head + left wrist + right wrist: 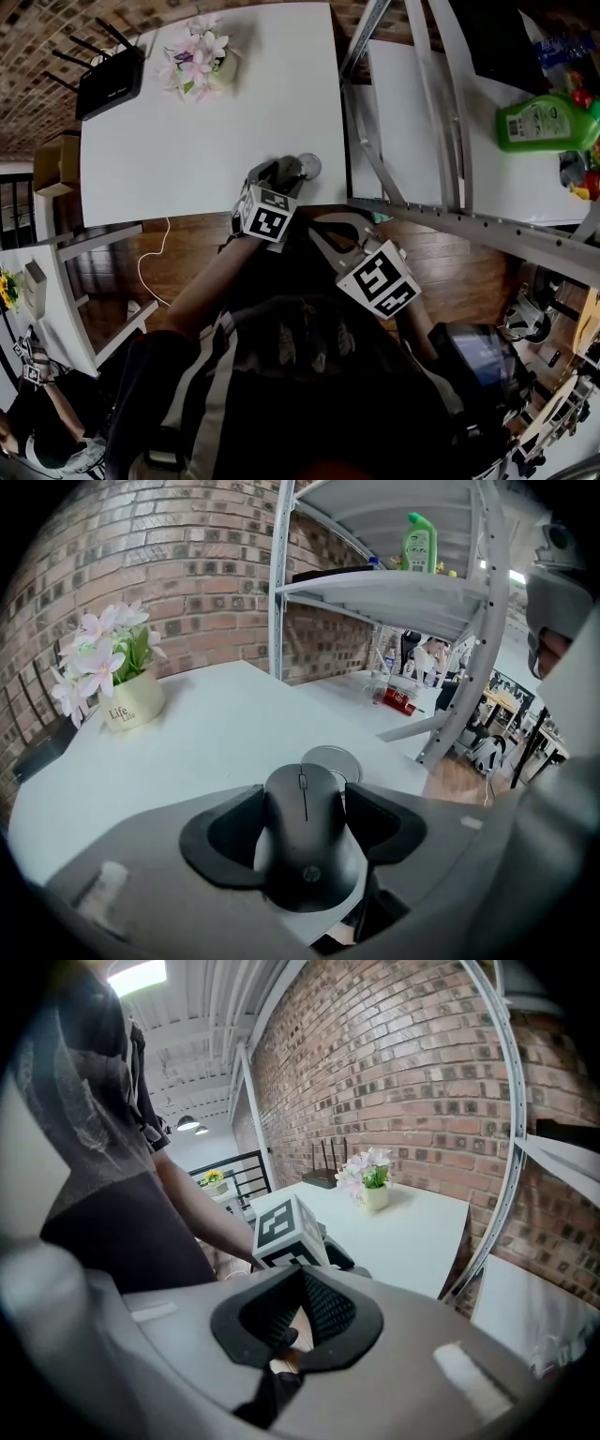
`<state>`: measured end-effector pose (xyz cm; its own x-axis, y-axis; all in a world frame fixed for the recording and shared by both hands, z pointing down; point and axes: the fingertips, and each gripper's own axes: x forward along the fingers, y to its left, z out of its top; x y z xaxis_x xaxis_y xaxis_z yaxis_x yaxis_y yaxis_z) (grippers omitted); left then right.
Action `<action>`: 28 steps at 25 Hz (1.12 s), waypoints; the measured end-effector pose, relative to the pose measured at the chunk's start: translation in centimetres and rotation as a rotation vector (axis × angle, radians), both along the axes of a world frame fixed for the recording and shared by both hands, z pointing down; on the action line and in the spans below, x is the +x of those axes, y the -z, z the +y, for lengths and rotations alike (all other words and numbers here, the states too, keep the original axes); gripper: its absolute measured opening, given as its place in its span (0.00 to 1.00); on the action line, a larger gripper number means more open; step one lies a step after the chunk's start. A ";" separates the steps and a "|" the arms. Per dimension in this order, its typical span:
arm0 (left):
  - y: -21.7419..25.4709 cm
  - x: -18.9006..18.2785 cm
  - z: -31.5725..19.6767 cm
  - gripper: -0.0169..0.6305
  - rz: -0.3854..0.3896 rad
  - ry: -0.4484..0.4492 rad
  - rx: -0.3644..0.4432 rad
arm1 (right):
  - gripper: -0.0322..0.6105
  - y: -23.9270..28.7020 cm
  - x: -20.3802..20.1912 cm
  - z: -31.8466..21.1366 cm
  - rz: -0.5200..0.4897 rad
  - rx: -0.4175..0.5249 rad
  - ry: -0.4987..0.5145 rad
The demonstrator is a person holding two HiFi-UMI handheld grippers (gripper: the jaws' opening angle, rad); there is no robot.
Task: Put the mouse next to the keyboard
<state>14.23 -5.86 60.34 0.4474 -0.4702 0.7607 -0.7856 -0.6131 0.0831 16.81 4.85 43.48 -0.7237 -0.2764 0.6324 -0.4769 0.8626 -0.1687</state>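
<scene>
My left gripper [305, 819] is shut on a black mouse [306, 841], with the dark pads pressing on both its sides. The mouse is held over the near edge of the white table [206, 742], just before a round silver cable grommet [330, 758]. In the head view the left gripper [284, 174] is at the table's front edge [187, 202], next to the grommet [309, 166]. My right gripper [298, 1309] is shut on nothing and hangs off the table near the person's body [330, 228]. No keyboard is in view.
A pot of pink flowers [198, 62] and a black router [110, 81] stand at the table's far side. A white metal shelf rack [441, 112] with a green bottle [544, 120] is to the right. Wood floor [187, 253] lies below the table edge.
</scene>
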 end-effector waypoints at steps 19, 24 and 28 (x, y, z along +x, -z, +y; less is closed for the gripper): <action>-0.1 -1.4 -1.0 0.45 0.031 -0.025 0.005 | 0.06 0.0 -2.8 -0.2 0.052 0.001 -0.003; 0.0 -1.8 -1.1 0.45 0.037 -0.027 0.010 | 0.06 -0.1 -3.2 -0.4 0.077 -0.002 -0.008; 0.0 -2.4 -1.0 0.45 0.046 -0.011 -0.003 | 0.06 0.2 -3.7 -0.8 0.072 0.010 0.001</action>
<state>11.86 -6.91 60.39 0.4871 -0.4630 0.7405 -0.7740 -0.6215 0.1206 13.07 4.08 43.24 -0.6769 -0.2820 0.6799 -0.4862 0.8648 -0.1253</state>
